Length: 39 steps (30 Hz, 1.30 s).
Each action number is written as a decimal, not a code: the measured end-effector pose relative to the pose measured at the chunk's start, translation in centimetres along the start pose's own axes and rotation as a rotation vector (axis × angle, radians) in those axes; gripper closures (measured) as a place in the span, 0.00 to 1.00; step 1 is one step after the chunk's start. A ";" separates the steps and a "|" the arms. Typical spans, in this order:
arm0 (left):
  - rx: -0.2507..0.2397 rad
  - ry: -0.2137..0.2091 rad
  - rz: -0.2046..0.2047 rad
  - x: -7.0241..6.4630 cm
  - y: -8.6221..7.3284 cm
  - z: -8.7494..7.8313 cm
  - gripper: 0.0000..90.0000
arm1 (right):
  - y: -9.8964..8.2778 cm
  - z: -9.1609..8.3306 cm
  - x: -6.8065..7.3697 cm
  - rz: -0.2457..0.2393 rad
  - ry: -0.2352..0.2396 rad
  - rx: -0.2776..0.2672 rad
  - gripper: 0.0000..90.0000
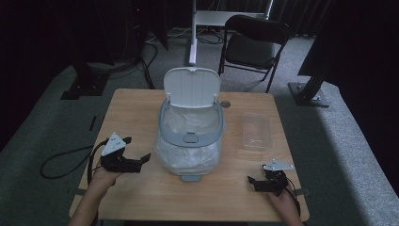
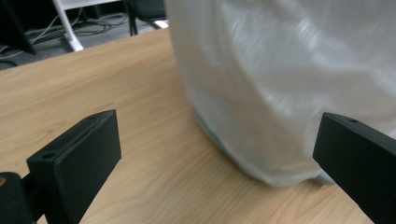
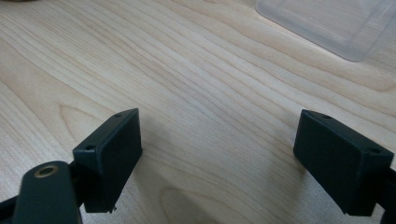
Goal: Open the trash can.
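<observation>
High view: white bin (image 1: pixel 190 141) mid-table (image 1: pixel 141 197), lid up; left gripper (image 1: pixel 137 160) and right gripper (image 1: pixel 254 181) both wide open, empty.

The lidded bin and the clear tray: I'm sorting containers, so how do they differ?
The white-and-grey plastic bin with a bag liner stands tall at the table's middle; the clear shallow plastic tray lies low to its right. The bin has a raised hinged lid; the tray has none. Both rest on the wooden table.
</observation>
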<state>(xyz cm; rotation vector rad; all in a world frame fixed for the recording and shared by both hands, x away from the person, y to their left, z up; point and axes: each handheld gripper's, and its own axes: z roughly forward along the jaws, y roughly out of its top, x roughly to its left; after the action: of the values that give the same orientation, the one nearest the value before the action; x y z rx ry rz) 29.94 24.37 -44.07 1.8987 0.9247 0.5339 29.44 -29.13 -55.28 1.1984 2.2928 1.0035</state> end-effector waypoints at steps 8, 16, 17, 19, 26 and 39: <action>0.021 0.053 -0.051 1.2 -2.1 0.4 0.02 | 0.0 0.0 0.0 0.000 0.000 0.000 0.16; 0.035 0.078 -0.089 1.9 -3.6 0.8 0.02 | 0.0 0.0 0.0 0.000 0.000 0.000 0.16; 0.054 0.103 -0.089 2.1 -4.2 1.1 0.02 | 0.0 0.0 0.0 0.002 0.000 0.001 0.16; 0.064 0.118 -0.089 2.4 -4.6 1.3 0.02 | 0.0 0.0 0.0 0.002 0.000 0.001 0.16; 0.069 0.198 -0.125 3.6 -6.4 1.8 0.02 | 0.0 0.0 0.0 0.000 0.000 0.000 0.16; 0.201 0.337 -0.197 4.9 -8.4 2.7 0.02 | 0.0 0.0 0.0 -0.002 0.000 -0.001 0.16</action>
<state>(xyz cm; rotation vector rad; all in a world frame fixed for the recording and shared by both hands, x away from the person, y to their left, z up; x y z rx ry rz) 31.61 29.13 -52.80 1.8981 1.4153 0.6747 29.45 -29.14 -55.29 1.1961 2.2924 1.0038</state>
